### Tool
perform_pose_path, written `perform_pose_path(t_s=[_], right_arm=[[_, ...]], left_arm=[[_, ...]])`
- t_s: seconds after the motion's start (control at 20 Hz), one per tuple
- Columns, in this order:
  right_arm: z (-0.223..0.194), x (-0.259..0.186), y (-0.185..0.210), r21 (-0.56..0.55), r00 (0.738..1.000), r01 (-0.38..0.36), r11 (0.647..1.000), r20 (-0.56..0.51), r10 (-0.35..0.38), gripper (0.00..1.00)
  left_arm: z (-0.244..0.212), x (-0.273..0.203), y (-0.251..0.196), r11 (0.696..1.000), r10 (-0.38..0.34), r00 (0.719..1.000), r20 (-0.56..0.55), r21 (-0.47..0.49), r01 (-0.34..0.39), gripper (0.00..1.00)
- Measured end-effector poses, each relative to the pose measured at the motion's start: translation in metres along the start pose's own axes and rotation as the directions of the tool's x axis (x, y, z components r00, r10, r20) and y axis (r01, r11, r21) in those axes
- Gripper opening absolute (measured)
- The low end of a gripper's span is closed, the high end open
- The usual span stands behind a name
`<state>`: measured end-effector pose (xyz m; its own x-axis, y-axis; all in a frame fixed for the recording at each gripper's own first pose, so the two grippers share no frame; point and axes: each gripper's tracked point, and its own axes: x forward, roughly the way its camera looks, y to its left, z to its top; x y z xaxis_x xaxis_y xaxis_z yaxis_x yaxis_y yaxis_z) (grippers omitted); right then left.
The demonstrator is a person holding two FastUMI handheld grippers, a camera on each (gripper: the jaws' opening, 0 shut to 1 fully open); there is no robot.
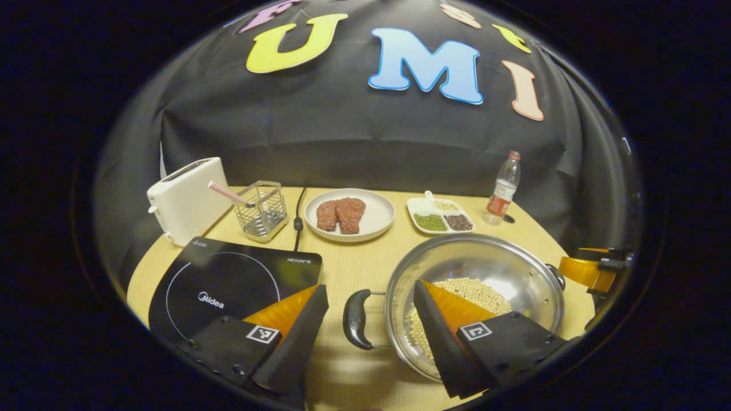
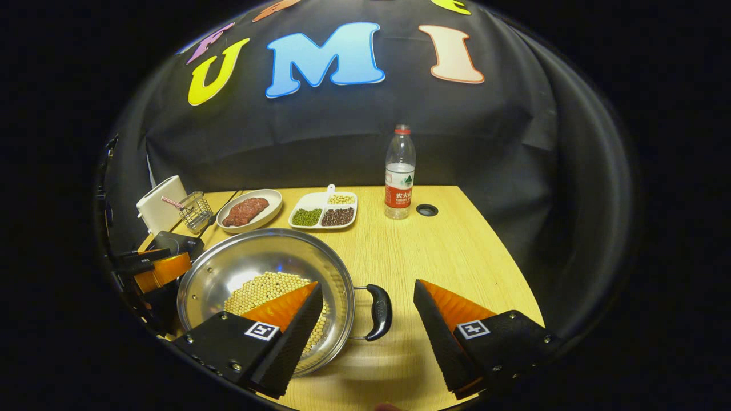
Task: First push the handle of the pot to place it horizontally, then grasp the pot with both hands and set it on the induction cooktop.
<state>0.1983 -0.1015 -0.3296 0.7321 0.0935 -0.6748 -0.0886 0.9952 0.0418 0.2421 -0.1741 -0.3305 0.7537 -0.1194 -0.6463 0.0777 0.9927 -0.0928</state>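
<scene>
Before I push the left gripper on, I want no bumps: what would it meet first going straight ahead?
Probably the pot's near handle, which sits between the open left gripper fingers; depth is unclear.

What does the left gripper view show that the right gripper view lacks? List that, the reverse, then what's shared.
Left gripper view: induction cooktop ring, pot's left handle ahead of the open left hand-held gripper. Right gripper view: pot's right handle ahead of the open right hand-held gripper. Shared: pot, meat plate, bean dish, bottle, toaster.
</scene>
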Motion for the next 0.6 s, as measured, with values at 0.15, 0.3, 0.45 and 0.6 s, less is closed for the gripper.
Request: perform_pose_path(t_s=[0.15, 0.3, 0.45, 0.6], right_arm=[[-0.008, 0.01, -0.004, 0.001, 1.0, 0.001, 1.0, -0.032, -0.001, 0.98], [-0.016, 0.02, -0.002, 0.024, 0.997, -0.009, 1.0, -0.077, 0.011, 0.97], [-0.024, 0.03, -0.001, 0.044, 0.993, -0.018, 0.999, -0.114, 0.023, 0.98], [-0.032, 0.036, 0.002, 0.065, 0.987, -0.034, 0.997, -0.154, 0.044, 0.98]], left_arm=[[-0.009, 0.009, 0.002, 1.0, -0.001, 0.999, -0.036, 0.005, 0.001, 0.97], [-0.019, 0.018, 0.002, 1.0, -0.003, 0.997, -0.074, 0.007, 0.003, 0.99], [-0.027, 0.023, 0.0, 1.0, -0.008, 0.994, -0.109, 0.012, 0.009, 1.0], [-0.03, 0.029, -0.001, 1.0, -0.011, 0.992, -0.127, 0.014, 0.013, 0.94]])
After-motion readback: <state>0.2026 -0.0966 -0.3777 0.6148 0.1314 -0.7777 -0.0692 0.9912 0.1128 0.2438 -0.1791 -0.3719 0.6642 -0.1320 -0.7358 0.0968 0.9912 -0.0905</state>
